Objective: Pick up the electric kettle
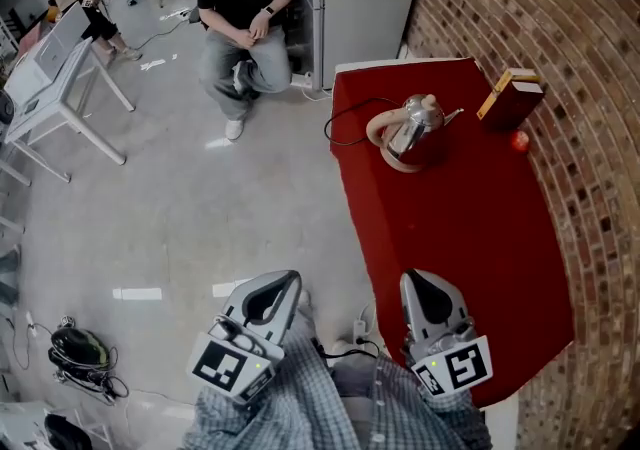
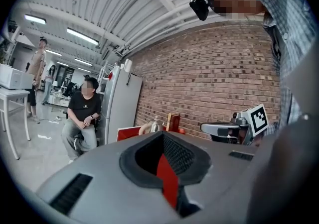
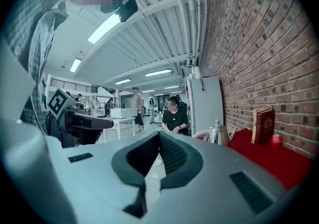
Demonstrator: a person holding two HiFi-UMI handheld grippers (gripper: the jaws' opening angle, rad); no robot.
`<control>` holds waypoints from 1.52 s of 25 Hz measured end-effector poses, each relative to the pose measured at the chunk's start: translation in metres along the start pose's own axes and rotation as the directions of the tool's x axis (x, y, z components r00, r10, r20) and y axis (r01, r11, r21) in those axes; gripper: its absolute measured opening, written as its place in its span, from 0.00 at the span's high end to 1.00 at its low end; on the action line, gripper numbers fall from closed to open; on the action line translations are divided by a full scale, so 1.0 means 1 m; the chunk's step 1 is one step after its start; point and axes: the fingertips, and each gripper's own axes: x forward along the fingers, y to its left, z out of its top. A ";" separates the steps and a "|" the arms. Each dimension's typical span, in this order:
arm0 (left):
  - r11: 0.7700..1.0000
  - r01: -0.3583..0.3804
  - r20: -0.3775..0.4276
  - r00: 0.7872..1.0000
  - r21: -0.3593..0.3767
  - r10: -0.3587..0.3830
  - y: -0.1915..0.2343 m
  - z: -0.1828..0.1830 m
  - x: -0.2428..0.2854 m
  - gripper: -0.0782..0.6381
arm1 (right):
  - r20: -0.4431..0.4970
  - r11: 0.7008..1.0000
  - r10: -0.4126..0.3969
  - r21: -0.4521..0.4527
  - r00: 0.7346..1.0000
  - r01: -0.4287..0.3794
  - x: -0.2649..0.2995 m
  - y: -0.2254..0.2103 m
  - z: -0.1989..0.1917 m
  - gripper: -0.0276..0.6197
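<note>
Left gripper (image 1: pixel 290 280), grey plastic, lower middle of frame over my checked shirt (image 1: pixel 300 408): jaws pressed together, nothing in them. Right gripper (image 1: pixel 417 278) just beside it, at the near edge of the red cloth-covered table (image 1: pixel 480 248): closed too, empty. The polished steel electric kettle (image 1: pixel 412 126) sits up-frame on that table, well apart from both and almost straight ahead of the right one, so I judge the right arm nearer. Its long axis runs across the frame, with the pale looped handle (image 1: pixel 379 128) on the left and the thin curved spout (image 1: pixel 452 118) on the right. The body is smooth and rounded, probably slippery, so I'd go for the handle. Dark-red hardback book (image 1: pixel 512 98) stands upper right.
</note>
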 end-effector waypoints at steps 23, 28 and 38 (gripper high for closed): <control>0.934 0.356 -0.114 0.930 0.035 -0.350 0.109 0.019 0.107 0.88 | -0.037 0.929 -0.366 0.047 0.930 0.368 0.092 -0.022 0.005 0.95; 0.904 0.424 -0.156 0.898 0.054 -0.412 0.098 0.017 0.126 0.88 | -0.033 0.912 -0.404 0.058 0.914 0.406 0.095 -0.042 0.008 0.95; 0.872 0.478 -0.163 0.874 0.105 -0.459 0.088 0.031 0.194 0.88 | 0.007 0.913 -0.403 0.069 0.915 0.401 0.121 -0.103 0.017 0.95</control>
